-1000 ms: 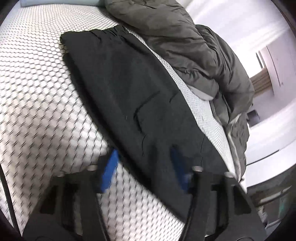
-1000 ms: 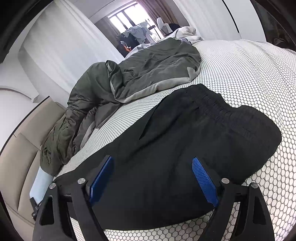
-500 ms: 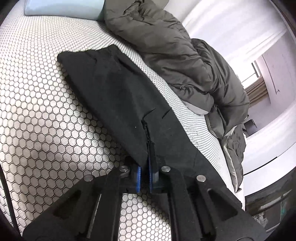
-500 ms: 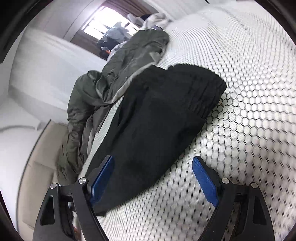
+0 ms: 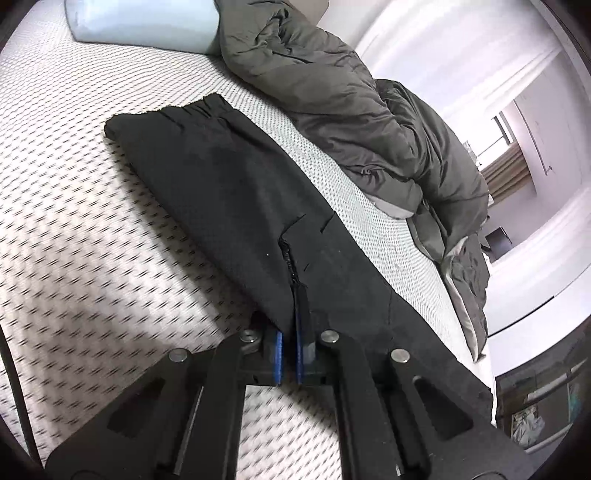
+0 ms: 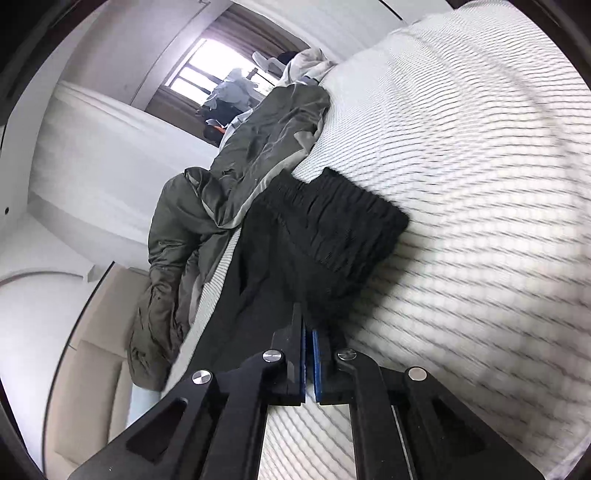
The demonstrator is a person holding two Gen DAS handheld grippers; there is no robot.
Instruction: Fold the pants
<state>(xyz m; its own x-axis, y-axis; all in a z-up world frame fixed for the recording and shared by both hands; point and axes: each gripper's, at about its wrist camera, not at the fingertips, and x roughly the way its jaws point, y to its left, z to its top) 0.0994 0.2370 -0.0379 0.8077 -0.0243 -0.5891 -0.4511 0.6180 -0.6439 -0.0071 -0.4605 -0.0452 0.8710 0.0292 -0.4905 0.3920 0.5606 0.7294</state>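
Observation:
Black pants [image 5: 229,192] lie lengthwise on a white bed with a hexagon-patterned cover [image 5: 74,221], the elastic waistband at the far end. My left gripper [image 5: 290,325] is shut on the near edge of the pants, by a pocket slit. In the right wrist view the pants [image 6: 317,236] run from the waistband toward the camera. My right gripper [image 6: 308,332] is shut on their near edge, the blue pads pressed close with cloth between them.
A rumpled olive-grey duvet [image 5: 351,103] lies along the far side of the pants, also in the right wrist view [image 6: 236,177]. A pale blue pillow [image 5: 140,22] sits at the head. A beige bench [image 6: 88,369] stands beside the bed. A window [image 6: 218,81] is behind.
Both grippers were open a second ago. The left closed on the pants edge first; the right closed on the pants since half a second ago. The right view has swung and tilted.

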